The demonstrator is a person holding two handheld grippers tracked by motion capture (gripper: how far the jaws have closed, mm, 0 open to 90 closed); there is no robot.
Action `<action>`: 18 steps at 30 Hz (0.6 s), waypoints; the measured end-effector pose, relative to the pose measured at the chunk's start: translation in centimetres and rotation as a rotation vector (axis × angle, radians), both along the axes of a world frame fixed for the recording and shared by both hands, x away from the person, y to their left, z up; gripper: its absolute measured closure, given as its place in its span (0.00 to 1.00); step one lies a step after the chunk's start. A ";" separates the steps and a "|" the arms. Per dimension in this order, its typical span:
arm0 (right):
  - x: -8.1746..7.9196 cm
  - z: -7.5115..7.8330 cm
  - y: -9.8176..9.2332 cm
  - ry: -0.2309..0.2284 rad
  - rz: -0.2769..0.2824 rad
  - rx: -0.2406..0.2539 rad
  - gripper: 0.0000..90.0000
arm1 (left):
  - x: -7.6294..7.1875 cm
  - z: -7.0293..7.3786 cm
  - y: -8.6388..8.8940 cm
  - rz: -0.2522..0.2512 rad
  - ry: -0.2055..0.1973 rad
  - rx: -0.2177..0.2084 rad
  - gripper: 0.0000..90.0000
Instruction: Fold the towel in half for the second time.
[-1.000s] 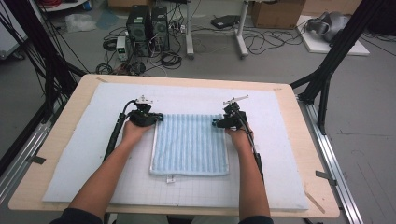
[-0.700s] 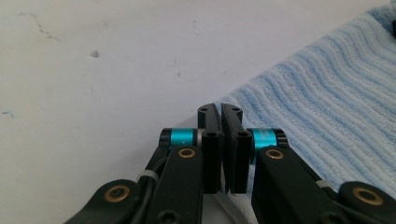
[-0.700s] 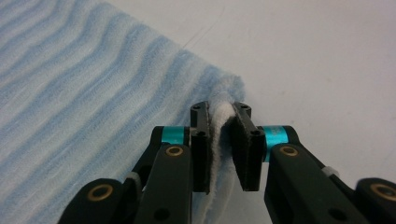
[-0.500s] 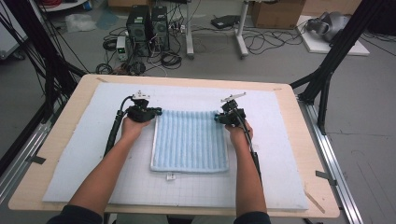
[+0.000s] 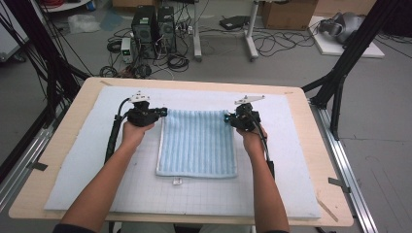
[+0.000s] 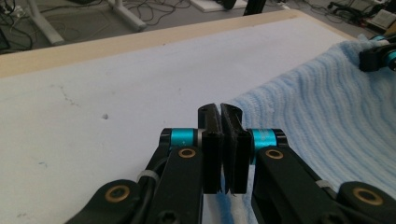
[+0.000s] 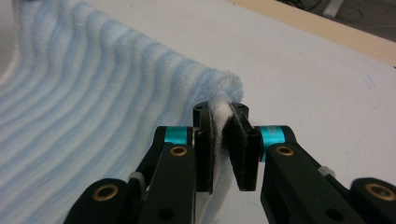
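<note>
Two grippers, left (image 5: 163, 112) and right (image 5: 227, 118), each clenched on a far towel (image 5: 198, 143) corner; next: fold toward the near edge.

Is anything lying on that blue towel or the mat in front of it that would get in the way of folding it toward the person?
Nothing visible: the blue towel and white mat carry nothing else.
</note>
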State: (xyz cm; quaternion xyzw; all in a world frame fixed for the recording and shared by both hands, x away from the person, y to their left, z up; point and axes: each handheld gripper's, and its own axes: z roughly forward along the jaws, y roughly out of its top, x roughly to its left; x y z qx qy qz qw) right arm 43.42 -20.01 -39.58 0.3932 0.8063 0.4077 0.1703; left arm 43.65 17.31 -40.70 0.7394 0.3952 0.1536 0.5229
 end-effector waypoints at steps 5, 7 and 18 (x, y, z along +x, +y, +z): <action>-1.6 0.3 -0.2 -0.023 0.033 0.021 0.90 | -1.7 0.6 0.1 -0.035 -0.023 -0.018 0.96; -2.2 0.3 -0.4 -0.028 0.037 0.026 0.90 | -2.3 0.9 0.0 -0.052 -0.027 -0.015 0.96; -5.6 0.9 -1.4 -0.074 0.068 0.073 0.90 | -5.2 1.4 0.9 -0.094 -0.071 -0.061 0.96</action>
